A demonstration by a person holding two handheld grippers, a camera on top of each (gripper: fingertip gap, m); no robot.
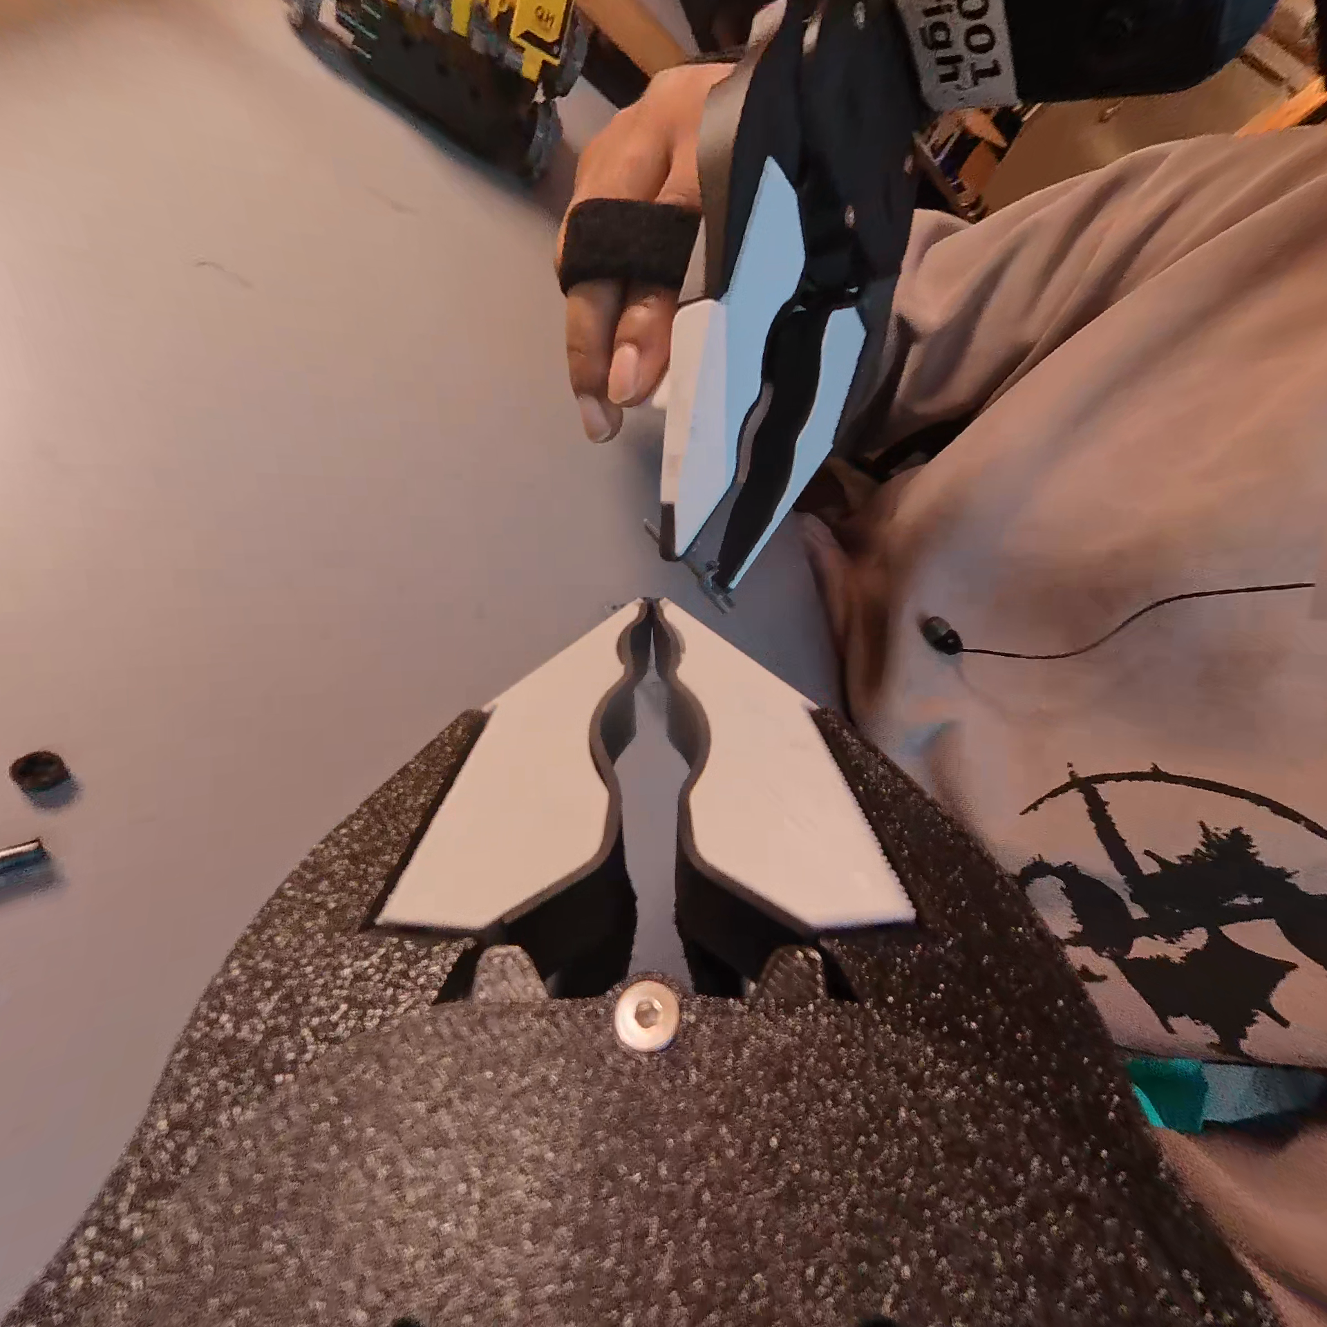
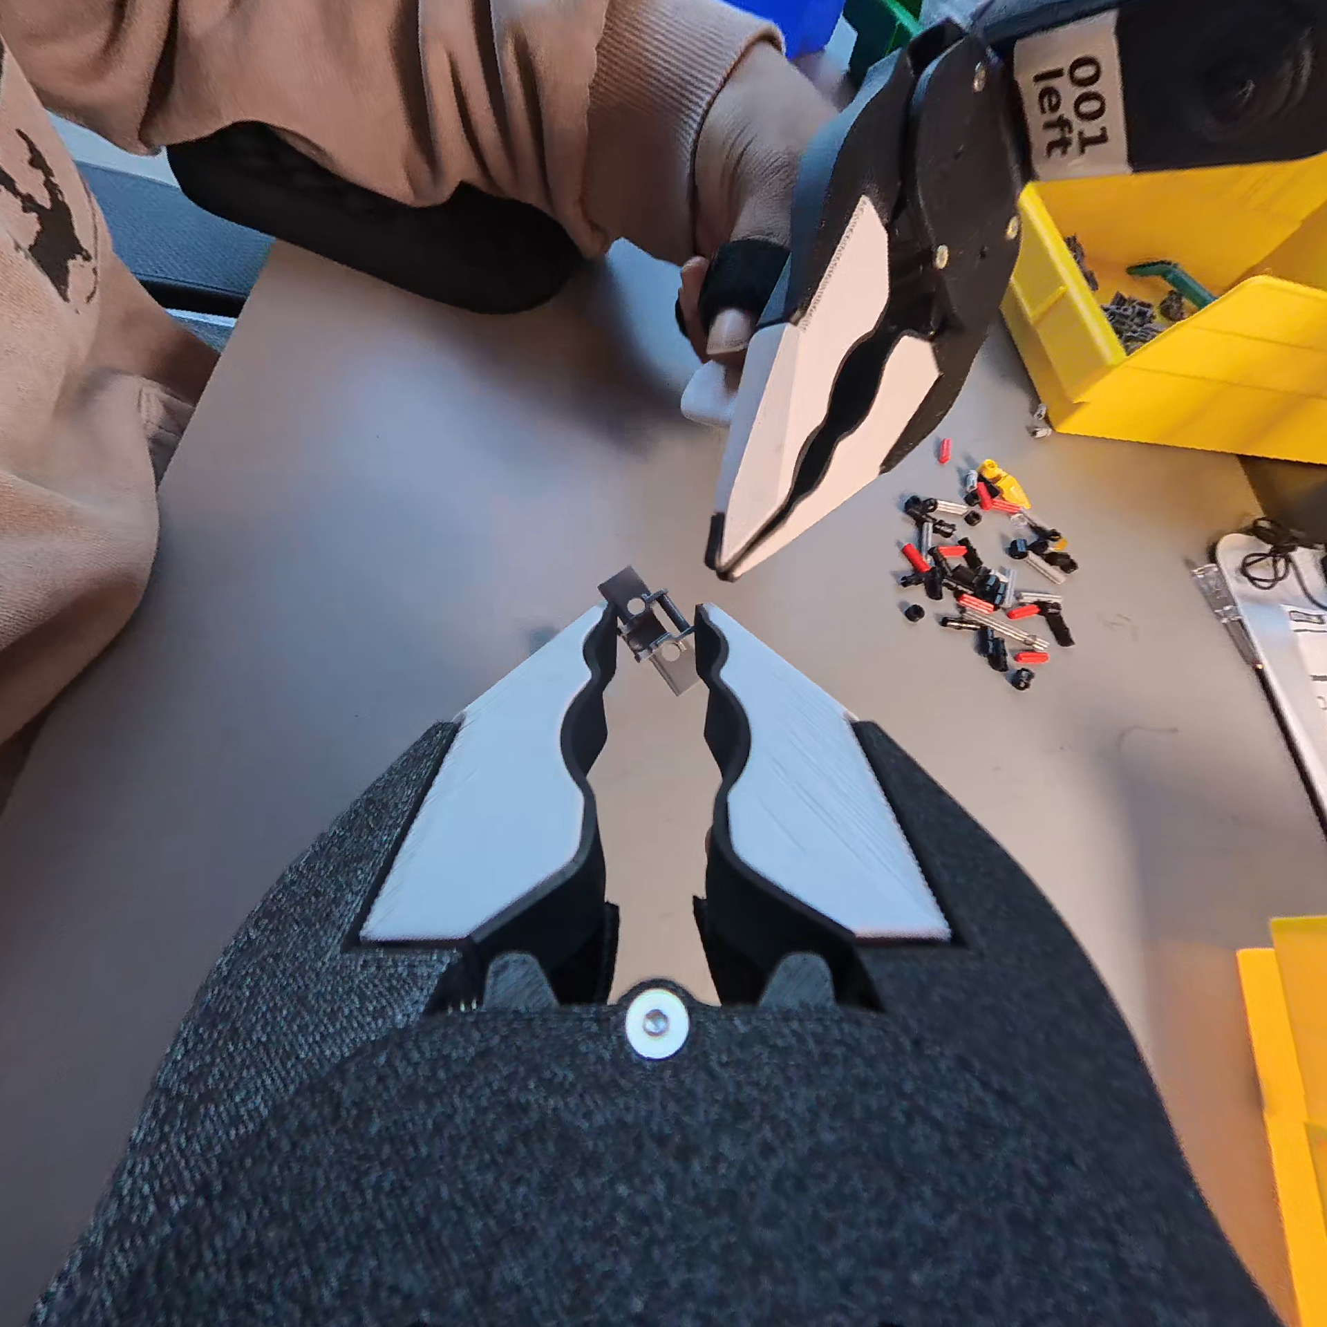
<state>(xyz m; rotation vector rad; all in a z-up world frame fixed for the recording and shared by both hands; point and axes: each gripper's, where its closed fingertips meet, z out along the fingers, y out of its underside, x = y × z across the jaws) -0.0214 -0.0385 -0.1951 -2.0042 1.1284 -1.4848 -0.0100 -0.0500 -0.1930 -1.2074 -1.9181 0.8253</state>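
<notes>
My right gripper [image 2: 655, 612] is shut on a small assembly of flat dark grey and light grey building pieces [image 2: 650, 632] with a thin black pin across it, held just above the grey table [image 2: 359, 503]. It also shows in the left wrist view [image 1: 700, 564], with the thin assembly [image 1: 711, 578] at its tips. My left gripper [image 1: 650, 607] is shut, its tips pointing at that assembly from close by. In the right wrist view the left gripper [image 2: 725, 567] hangs just to the upper right of the assembly, apart from it. I see nothing between its fingers.
A pile of small black, red and grey pieces [image 2: 984, 567] lies right of the grippers. A yellow bin [image 2: 1177, 359] with parts stands behind it. A black ring [image 1: 42, 772] and a grey cylinder [image 1: 21, 862] lie at the left. A person's tan sweatshirt [image 1: 1077, 503] borders the table. The grippers are tip to tip, or close to it.
</notes>
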